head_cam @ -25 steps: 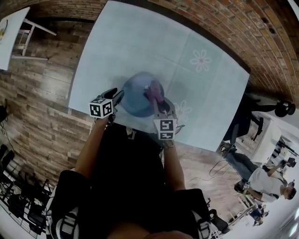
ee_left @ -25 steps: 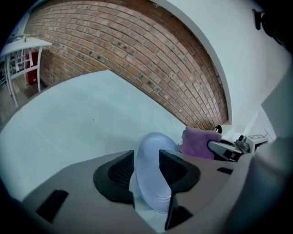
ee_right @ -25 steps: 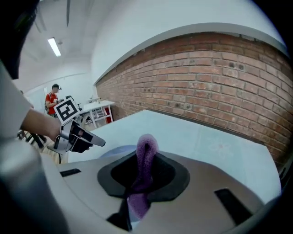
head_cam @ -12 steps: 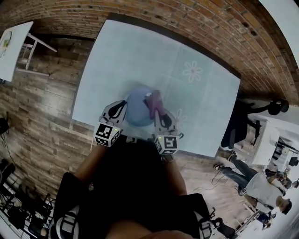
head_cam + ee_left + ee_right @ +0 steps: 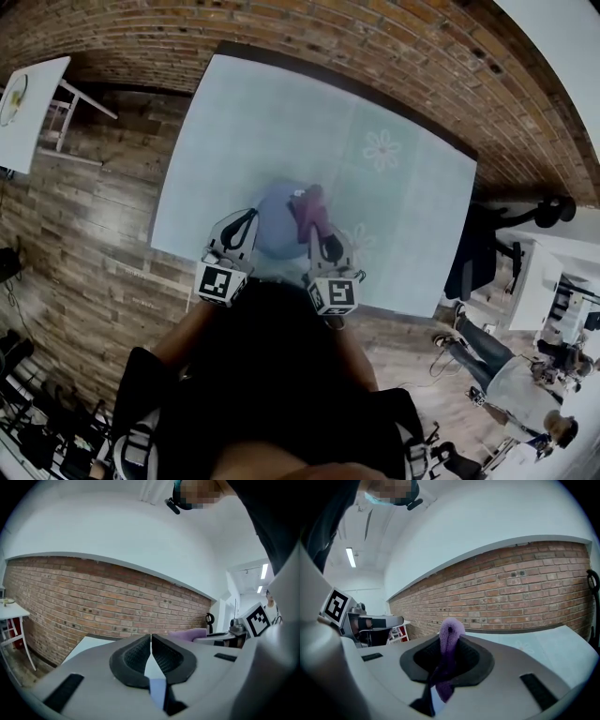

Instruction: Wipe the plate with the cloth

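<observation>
Over the pale tablecloth [image 5: 281, 112], the blue plate [image 5: 277, 223] was framed between both tools. The left gripper [image 5: 151, 654] was closing on what looked like its thin rim. The purple cloth [image 5: 451, 632], pinched tight in the right gripper [image 5: 449, 658], was parked at the plate's right edge.

We see the left gripper's [image 5: 151, 639] jaws, wide apart a second ago beside the left rim of the plate [image 5: 277, 225], now closing to a narrow slit. Only a pale blue sliver shows in it, and we cannot tell what that is. Both grippers have drawn back toward the near edge of the table [image 5: 262, 112], the left one farther than the right gripper [image 5: 450, 644], so the two now sit almost side by side. We also look from higher up: table and plate appear smaller, with more floor [image 5: 84, 216] around them.
</observation>
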Demonstrator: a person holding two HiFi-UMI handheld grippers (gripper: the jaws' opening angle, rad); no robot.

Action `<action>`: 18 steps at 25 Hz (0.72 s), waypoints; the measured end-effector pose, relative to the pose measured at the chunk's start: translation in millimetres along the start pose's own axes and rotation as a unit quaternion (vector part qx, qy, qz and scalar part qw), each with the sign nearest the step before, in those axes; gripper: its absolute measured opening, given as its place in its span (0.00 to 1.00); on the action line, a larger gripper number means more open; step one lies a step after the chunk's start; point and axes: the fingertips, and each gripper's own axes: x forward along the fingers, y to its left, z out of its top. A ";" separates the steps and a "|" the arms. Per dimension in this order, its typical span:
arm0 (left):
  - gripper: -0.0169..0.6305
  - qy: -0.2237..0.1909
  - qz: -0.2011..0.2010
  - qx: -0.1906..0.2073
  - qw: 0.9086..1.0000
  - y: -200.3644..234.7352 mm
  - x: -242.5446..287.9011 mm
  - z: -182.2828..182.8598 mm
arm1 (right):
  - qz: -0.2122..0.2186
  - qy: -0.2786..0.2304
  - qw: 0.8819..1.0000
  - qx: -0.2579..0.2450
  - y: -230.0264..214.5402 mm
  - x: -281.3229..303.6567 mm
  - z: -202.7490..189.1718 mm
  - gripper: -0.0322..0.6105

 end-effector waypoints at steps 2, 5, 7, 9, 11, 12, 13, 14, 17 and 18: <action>0.09 0.011 0.004 -0.004 1.000 3.8 1.9 -4.5 | -0.002 0.001 1.000 -0.004 -2.6 1.8 2.5 0.17; 0.09 0.012 0.010 -0.005 1.000 8.5 4.6 -2.9 | -0.004 0.005 1.000 -0.011 -6.1 4.9 4.8 0.17; 0.09 0.012 0.014 -0.007 1.000 11.1 5.8 -1.1 | -0.005 0.008 1.000 -0.011 -7.7 6.5 4.0 0.17; 0.09 0.014 0.018 -0.010 1.000 13.1 6.3 -1.2 | -0.004 0.009 1.000 -0.011 -8.3 7.9 3.5 0.17; 0.09 0.014 0.020 -0.012 1.000 13.7 6.9 -1.2 | -0.003 0.010 1.000 -0.012 -8.7 8.5 3.3 0.17; 0.09 0.013 0.020 -0.012 1.000 13.9 7.4 -0.6 | -0.003 0.010 1.000 -0.012 -9.0 8.5 3.3 0.17; 0.09 0.012 0.021 -0.012 1.000 14.6 8.0 0.1 | -0.003 0.009 1.000 -0.012 -9.4 8.6 3.5 0.17; 0.09 0.011 0.021 -0.012 1.000 15.7 8.3 0.7 | -0.002 0.008 1.000 -0.012 -9.4 8.9 3.7 0.17; 0.09 0.008 0.025 -0.016 1.000 19.3 7.3 1.5 | -0.001 0.008 1.000 -0.013 -8.9 9.1 3.7 0.17; 0.09 0.006 0.027 -0.018 0.999 19.5 6.6 1.8 | -0.001 0.008 1.000 -0.014 -8.9 8.8 3.5 0.17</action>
